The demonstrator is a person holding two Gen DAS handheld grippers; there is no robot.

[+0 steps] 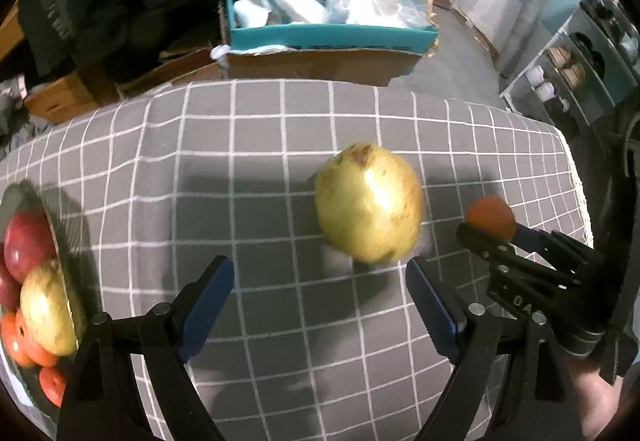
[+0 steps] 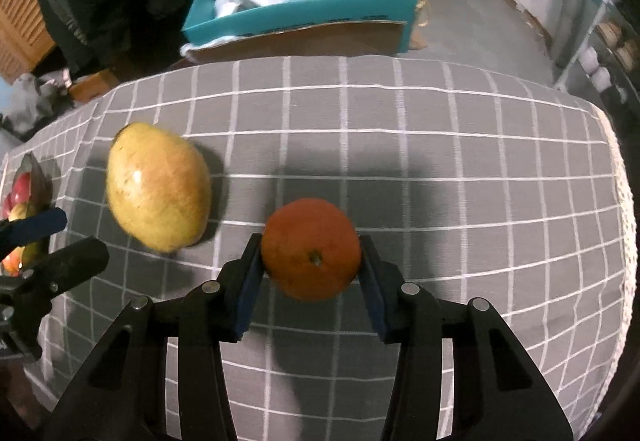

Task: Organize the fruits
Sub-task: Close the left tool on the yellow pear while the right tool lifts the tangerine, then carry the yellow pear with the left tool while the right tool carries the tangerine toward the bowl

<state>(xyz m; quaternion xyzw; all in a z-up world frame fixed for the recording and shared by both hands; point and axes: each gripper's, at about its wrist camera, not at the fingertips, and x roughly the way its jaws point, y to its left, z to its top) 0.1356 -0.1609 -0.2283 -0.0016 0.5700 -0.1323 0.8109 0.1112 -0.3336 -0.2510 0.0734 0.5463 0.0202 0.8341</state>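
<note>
orange pinched in right tongs, left tongs wide apart, empty, near mango

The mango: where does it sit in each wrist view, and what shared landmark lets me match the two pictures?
Left wrist: mango right of centre, just beyond the open left tongs.
Right wrist: mango at left, beside the orange held in the right tongs.
Shared landmark: teal box behind the table.
</note>
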